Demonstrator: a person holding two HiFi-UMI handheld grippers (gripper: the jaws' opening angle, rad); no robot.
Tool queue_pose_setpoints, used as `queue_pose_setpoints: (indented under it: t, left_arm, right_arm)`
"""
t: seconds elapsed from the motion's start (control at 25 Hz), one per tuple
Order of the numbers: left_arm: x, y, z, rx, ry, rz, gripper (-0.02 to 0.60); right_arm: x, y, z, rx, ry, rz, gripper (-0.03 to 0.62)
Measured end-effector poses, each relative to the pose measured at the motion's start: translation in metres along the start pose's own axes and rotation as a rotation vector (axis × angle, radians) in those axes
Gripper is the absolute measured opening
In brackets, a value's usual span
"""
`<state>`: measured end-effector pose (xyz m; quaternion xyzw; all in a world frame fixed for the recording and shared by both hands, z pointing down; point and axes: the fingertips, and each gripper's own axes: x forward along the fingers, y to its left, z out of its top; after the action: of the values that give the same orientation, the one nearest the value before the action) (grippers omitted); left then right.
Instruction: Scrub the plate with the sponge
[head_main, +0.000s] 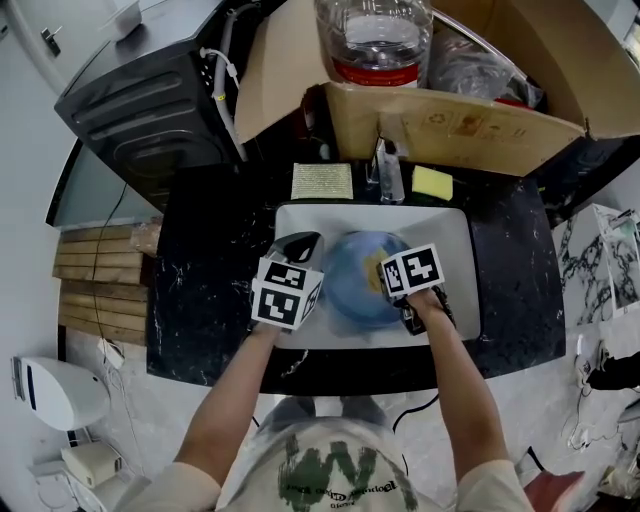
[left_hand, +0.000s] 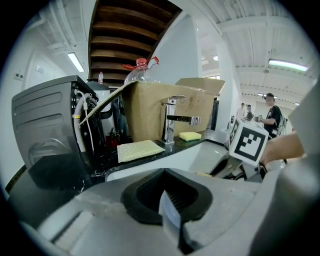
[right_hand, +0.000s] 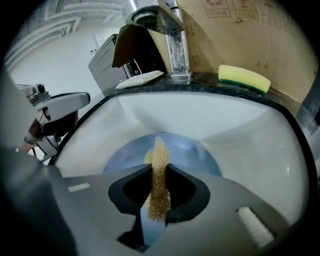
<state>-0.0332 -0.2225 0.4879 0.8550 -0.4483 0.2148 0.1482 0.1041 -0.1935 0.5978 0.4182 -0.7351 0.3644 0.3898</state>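
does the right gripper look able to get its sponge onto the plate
Probably yes: the right gripper, shut on the sponge, points at the plate in the sink, nothing between; the left gripper holds the plate's left rim, out of the way.

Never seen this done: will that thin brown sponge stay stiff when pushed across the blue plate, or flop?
Probably floppy: the sponge is a thin sheet, upright only where the right gripper pinches it. Its coarse texture should drag on the plate, not slide.
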Motion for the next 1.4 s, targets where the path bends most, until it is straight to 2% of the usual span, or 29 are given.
queue_pose_setpoints:
  t: [0.36, 0.68, 1.4]
  left_arm:
    - [-0.004, 0.001, 0.0, -0.005, -0.005, -0.001, 0.0]
    - [-0.004, -0.002, -0.004, 0.0, 0.0, -0.013, 0.0]
    - [-0.002, -0.003, -0.004, -0.006, -0.004, -0.021, 0.0]
  right_arm:
    - [0.018, 0.048, 0.007, 0.005, -0.008, 0.107, 0.069]
    - [0.03, 0.078, 0.01, -0.004, 0.009, 0.164, 0.069]
    - [0.038, 0.085, -0.015, -0.001, 0.112, 0.217, 0.069]
